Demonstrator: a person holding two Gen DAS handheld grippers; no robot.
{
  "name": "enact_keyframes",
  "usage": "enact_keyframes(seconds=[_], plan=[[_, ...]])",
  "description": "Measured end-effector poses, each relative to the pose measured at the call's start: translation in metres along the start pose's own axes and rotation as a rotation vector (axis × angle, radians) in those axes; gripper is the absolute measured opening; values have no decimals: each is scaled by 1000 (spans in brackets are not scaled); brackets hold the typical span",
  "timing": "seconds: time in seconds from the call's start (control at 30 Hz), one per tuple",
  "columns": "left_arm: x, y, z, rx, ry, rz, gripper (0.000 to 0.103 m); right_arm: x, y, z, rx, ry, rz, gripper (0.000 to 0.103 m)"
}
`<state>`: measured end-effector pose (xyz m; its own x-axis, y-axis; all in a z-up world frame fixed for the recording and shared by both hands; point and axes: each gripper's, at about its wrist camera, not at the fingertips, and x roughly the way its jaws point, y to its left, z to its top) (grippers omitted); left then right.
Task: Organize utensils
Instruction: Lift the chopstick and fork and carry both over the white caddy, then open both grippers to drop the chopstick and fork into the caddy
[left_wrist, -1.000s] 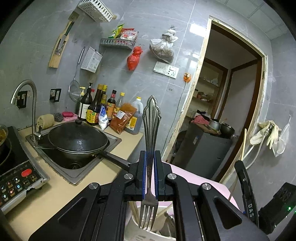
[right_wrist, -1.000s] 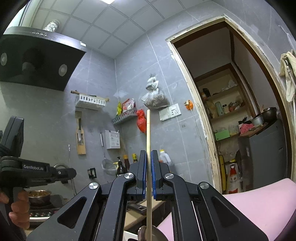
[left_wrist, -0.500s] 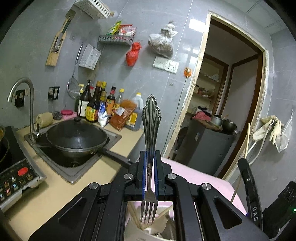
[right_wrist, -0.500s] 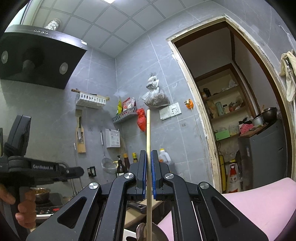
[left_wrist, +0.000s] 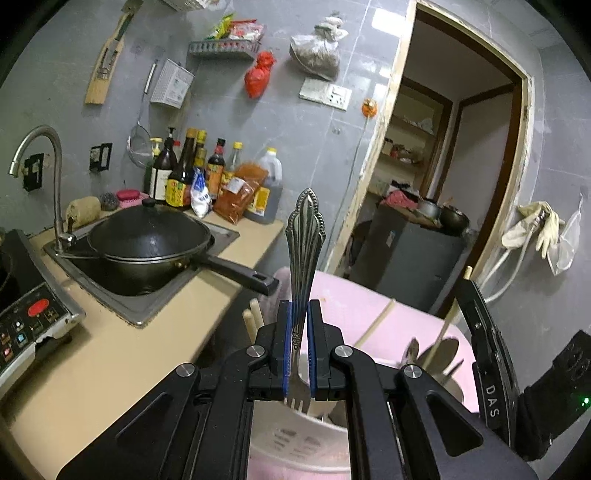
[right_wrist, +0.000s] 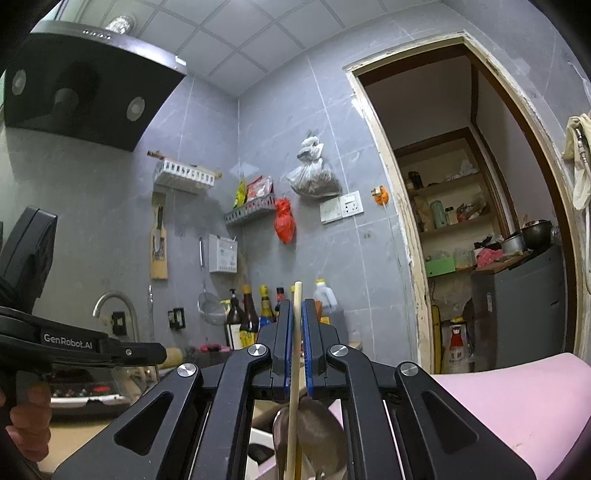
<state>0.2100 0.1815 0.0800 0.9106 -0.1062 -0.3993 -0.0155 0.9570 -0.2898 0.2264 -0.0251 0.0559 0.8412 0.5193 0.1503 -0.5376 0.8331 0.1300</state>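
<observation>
Steel fork (left_wrist: 305, 236) is sitting pinched in the left gripper (left_wrist: 300, 345), tines at 6 o'clock; only the right view is showing the right gripper (right_wrist: 295, 341) pinching a chopstick (right_wrist: 294, 369).

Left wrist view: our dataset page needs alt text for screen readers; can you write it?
The left gripper is shut on an ornate metal fork, tines down over a white utensil holder. Behind it a lidded black wok sits in the sink.

utensil holder (left_wrist: 291, 439) crowded, wok handle (left_wrist: 240, 275) nearby
</observation>
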Motion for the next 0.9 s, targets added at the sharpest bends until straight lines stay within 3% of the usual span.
enact_keyframes(seconds=[0.13, 0.23, 0.37, 0.6, 0.7, 0.8, 0.9], plan=[[-2, -1, -7, 15, 14, -28, 8, -5, -1, -2, -18, 34, 10, 6], [-4, -2, -11, 24, 25, -46, 11, -11, -2, -1, -27, 48, 10, 19], [-11, -7, -14, 29, -13, -50, 31, -23, -4, 6, -33, 50, 6, 25], [-23, -22, -15, 54, -63, -67, 44, -48, -12, 18, -30, 69, -31, 48], [-31, -32, -20, 77, -86, -64, 56, -60, -18, 22, -22, 75, -54, 54], [-40, -41, -28, 89, -119, -63, 72, -75, -24, 26, -17, 85, -89, 72], [-47, -49, -37, 86, -131, -66, 80, -91, -29, 30, -16, 90, -123, 80]])
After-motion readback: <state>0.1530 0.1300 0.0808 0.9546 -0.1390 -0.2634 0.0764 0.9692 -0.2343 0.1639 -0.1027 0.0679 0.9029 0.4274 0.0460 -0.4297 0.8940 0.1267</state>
